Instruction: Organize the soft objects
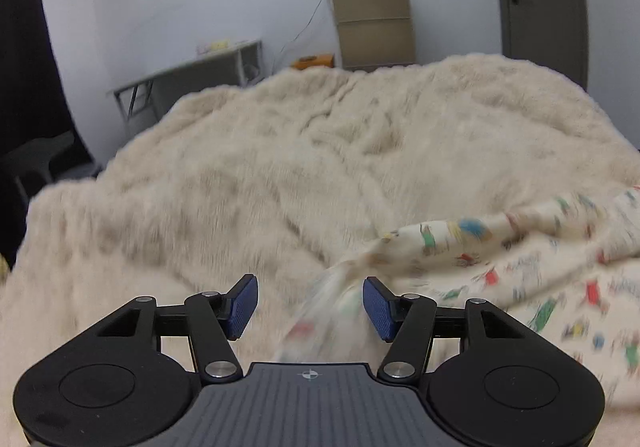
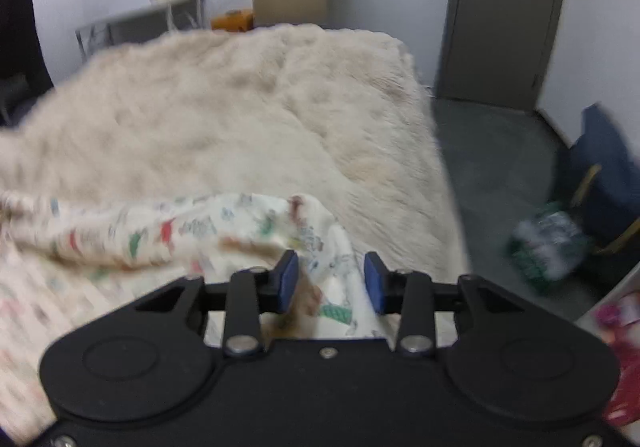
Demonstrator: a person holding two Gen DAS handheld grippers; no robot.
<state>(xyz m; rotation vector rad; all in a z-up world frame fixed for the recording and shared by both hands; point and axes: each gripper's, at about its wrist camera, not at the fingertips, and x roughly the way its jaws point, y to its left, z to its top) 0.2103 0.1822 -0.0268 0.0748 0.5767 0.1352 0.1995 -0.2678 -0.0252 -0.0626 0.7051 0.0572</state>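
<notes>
My left gripper (image 1: 310, 307) and right gripper (image 2: 331, 283) both gape half open, pads clear of the cream cartoon-printed cloth (image 2: 256, 231) between them, slumped on the shaggy beige bedspread (image 1: 280, 167). Next I'd re-pinch matching corners (blur hides them).

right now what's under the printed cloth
The printed cloth lies on the fluffy cream blanket, which shows all round it. Whatever is beneath the blanket is covered, as is anything inside the cloth's folds.
</notes>
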